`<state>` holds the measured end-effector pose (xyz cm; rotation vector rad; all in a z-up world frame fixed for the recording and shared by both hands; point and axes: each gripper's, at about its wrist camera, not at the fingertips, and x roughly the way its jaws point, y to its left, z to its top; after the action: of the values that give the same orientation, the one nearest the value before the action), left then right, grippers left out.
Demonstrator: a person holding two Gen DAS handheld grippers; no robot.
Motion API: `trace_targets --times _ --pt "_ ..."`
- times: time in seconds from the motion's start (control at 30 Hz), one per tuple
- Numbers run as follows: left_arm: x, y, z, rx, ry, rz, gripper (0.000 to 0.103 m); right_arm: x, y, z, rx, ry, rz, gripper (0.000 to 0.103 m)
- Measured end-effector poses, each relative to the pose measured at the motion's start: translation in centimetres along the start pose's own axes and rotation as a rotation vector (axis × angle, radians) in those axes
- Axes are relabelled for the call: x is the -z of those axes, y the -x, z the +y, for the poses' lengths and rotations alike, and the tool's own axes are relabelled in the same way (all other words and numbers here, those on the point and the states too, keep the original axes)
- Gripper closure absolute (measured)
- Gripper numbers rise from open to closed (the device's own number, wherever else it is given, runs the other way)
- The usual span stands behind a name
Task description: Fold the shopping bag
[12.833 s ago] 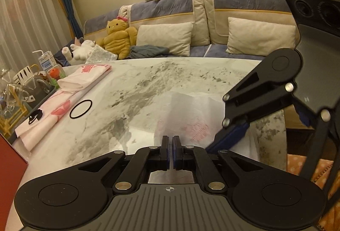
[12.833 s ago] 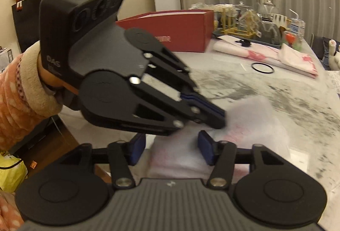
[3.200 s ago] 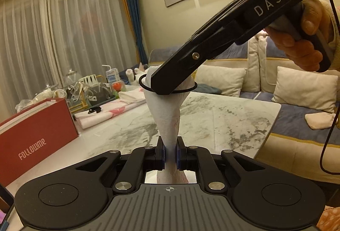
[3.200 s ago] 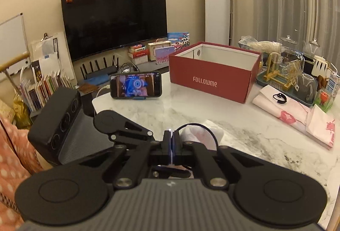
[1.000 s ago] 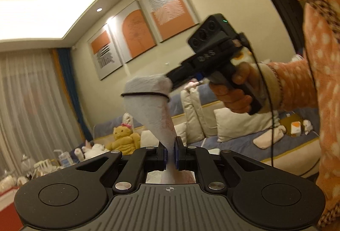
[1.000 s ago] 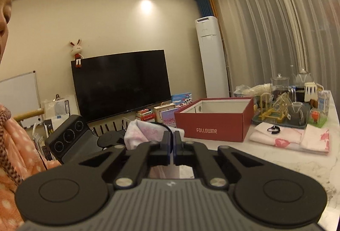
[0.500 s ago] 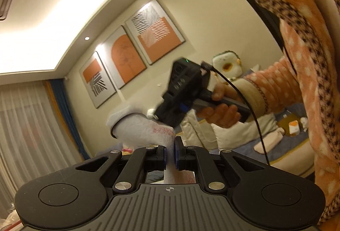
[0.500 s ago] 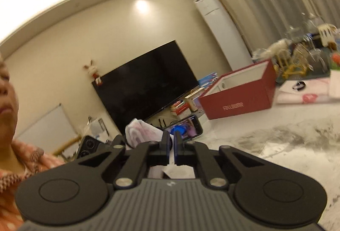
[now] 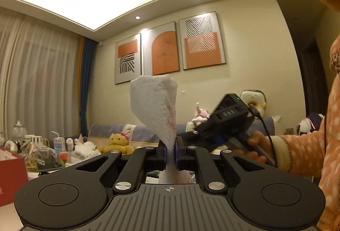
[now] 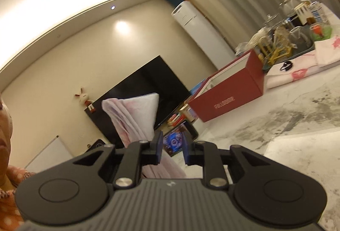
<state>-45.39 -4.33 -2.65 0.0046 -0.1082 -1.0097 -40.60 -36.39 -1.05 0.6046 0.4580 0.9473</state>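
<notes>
Left claw (image 9: 169, 151), lower centre of frame: clenched on rolled bag (image 9: 156, 107), bag upright, in air above counter (image 10: 297, 124). Right claw (image 10: 172, 149), right of bag: jaws opening, nothing between. Folding seems done; bag not yet put down.

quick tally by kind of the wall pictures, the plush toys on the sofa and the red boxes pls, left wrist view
Framed wall pictures: 3, the left one, the middle one, the right one.
Plush toys on the sofa, as far as can be told: 4, yellow cat, white one, pink one, toast-shaped one.
Red boxes: 1.
Total: 8.
</notes>
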Motion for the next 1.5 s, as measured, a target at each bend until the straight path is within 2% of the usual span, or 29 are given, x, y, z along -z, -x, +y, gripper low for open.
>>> trace_targets --times 0.03,0.1,0.2,0.3,0.37,0.4,0.43,0.53,0.6,0.63,0.67,0.7,0.77,0.83,0.87,0.9,0.97,1.0,1.17,1.27,1.33,1.5 --pt "0.1 0.1 -0.1 -0.002 0.001 0.006 0.096 0.4 0.4 0.0 0.01 0.001 -0.003 0.075" --pt "0.3 0.3 -0.2 -0.008 -0.009 0.011 0.096 1.4 1.1 0.6 0.055 0.057 0.03 0.056" --pt "0.4 0.1 0.0 -0.013 0.014 0.002 0.096 3.6 1.4 1.8 0.15 0.174 0.135 0.052" --pt "0.3 0.2 -0.1 -0.005 0.01 -0.019 0.096 7.3 0.7 1.8 0.379 0.289 0.252 0.052" --pt "0.3 0.2 -0.1 -0.006 0.021 -0.033 0.096 10.1 0.5 0.0 0.556 0.322 0.303 0.052" --pt "0.3 0.2 -0.2 -0.001 0.029 -0.036 0.096 11.4 0.6 -2.1 0.607 0.266 0.33 0.055" --pt "0.4 0.2 -0.3 0.003 0.029 -0.035 0.096 12.6 0.8 -4.2 0.612 0.192 0.358 0.056" --pt "0.2 -0.1 -0.8 -0.011 0.011 -0.009 0.096 15.7 0.0 -7.9 0.529 0.112 0.394 0.059" --pt "-0.1 0.1 -0.9 -0.023 0.002 0.002 0.096 16.4 -1.9 -8.3 0.493 0.158 0.436 0.06" --pt "-0.2 0.1 -1.0 -0.031 -0.002 0.006 0.096 16.8 -3.1 -8.0 0.503 0.228 0.484 0.06" --pt "-0.1 0.1 -1.0 -0.04 -0.003 0.011 0.096 17.3 -4.4 -8.1 0.556 0.299 0.556 0.062" --pt "-0.1 0.0 -1.1 -0.046 0.001 0.014 0.096 17.8 -5.5 -8.5 0.627 0.34 0.623 0.075" --pt "0.2 -0.1 -1.1 -0.046 0.015 0.02 0.096 17.7 -5.8 -9.2 0.659 0.31 0.617 0.079" --pt "0.5 -0.2 -1.1 -0.042 0.021 0.028 0.096 16.9 -5.1 -9.9 0.683 0.209 0.577 0.098" --pt "0.7 -0.3 -1.1 -0.039 0.022 0.03 0.096 16.6 -4.7 -10.1 0.695 0.165 0.558 0.102" --pt "0.8 -0.4 -1.0 -0.036 0.022 0.032 0.096 16.4 -4.1 -10.2 0.7 0.12 0.534 0.102" --pt "1.0 -0.5 -1.0 -0.029 0.005 0.036 0.096 15.9 -2.6 -9.7 0.679 0.03 0.471 0.102" --pt "1.1 -0.6 -1.2 -0.023 -0.012 0.037 0.096 15.4 -1.5 -9.3 0.639 -0.024 0.424 0.102" --pt "1.7 -0.8 -2.6 0.099 -0.107 0.026 0.096 9.6 5.4 -3.0 0.293 -0.164 0.044 0.102" --pt "1.9 -1.0 -3.4 0.166 -0.145 0.027 0.096 5.6 7.9 0.0 0.06 -0.191 -0.13 0.102" --pt "1.7 -1.0 -4.0 0.207 -0.182 0.036 0.096 3.5 8.2 1.4 -0.034 -0.179 -0.164 0.102" --pt "0.6 -0.4 -6.1 0.322 -0.322 0.085 0.096 0.4 6.2 1.3 -0.159 -0.19 -0.086 0.102"
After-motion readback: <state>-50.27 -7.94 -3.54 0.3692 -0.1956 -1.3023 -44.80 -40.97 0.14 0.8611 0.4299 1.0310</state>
